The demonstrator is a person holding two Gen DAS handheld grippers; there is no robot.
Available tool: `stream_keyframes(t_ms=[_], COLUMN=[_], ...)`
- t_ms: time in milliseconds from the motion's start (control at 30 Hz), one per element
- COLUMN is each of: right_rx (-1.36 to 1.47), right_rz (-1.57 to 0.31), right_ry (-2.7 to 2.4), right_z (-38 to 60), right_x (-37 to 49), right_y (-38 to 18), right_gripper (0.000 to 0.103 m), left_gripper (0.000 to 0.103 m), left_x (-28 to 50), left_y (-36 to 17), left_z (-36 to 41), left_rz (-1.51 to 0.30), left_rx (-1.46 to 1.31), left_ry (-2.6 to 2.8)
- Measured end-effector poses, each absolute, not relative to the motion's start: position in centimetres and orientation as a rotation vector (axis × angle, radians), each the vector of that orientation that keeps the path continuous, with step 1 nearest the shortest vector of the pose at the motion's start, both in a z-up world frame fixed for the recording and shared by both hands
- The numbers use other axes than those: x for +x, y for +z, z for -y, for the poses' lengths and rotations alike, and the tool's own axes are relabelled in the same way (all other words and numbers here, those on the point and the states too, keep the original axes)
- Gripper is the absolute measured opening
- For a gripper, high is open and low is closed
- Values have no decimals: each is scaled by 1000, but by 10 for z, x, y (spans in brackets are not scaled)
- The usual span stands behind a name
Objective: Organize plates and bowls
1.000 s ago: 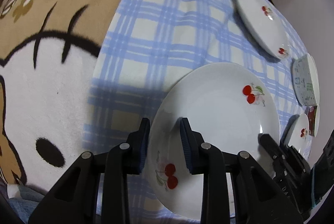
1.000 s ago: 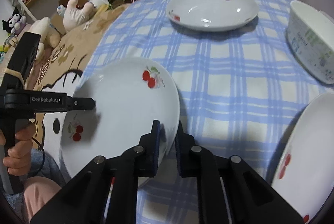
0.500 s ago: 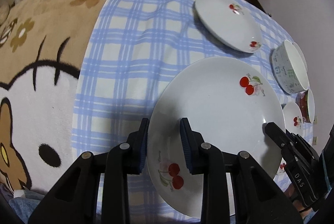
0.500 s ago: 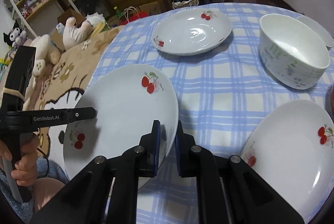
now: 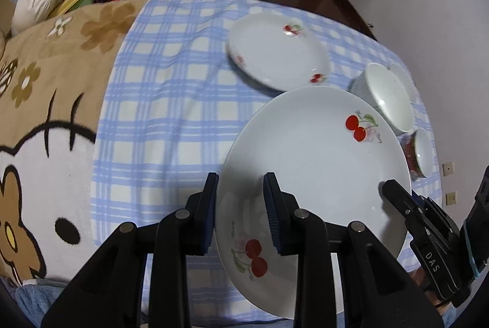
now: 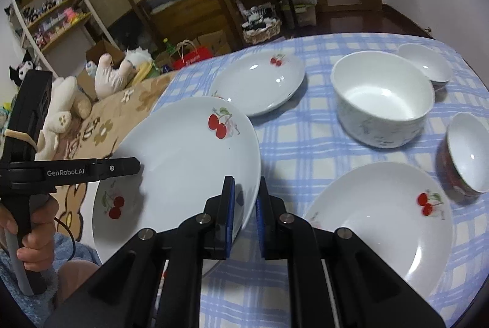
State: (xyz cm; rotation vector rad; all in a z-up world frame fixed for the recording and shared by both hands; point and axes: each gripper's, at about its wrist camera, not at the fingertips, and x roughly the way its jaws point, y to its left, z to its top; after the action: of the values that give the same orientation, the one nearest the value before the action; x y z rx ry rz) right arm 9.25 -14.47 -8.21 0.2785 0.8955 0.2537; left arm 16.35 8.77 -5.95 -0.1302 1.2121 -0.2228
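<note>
A large white plate with red cherries hangs tilted above the blue checked tablecloth. My left gripper is shut on its near rim. My right gripper is shut on the opposite rim. In the right wrist view the left gripper's finger lies on the plate's left edge. On the cloth sit a second cherry plate, a third cherry plate, a big white bowl, a small white bowl and a red-sided bowl.
A brown cartoon blanket lies left of the cloth, with plush toys behind it. Shelves and boxes stand at the back of the room. A white wall is at the right. A person's hand holds the left gripper's handle.
Both grippers have risen with the cherry plate held between them, so the table looks farther off and more of the room shows. The other dishes have stayed in place.
</note>
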Motion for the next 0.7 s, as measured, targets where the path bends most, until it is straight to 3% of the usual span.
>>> stream_keyframes(t_ms=[700], right_rx=[347], right_rz=[-807], right_ry=[39], right_z=[254], right_x=[29], right_y=[-43], right_gripper=[14], left_gripper=[28], left_x=[140], left_y=[-21], left_z=[52], left_rz=[-1145], left_rx=[87], left_ry=[-409])
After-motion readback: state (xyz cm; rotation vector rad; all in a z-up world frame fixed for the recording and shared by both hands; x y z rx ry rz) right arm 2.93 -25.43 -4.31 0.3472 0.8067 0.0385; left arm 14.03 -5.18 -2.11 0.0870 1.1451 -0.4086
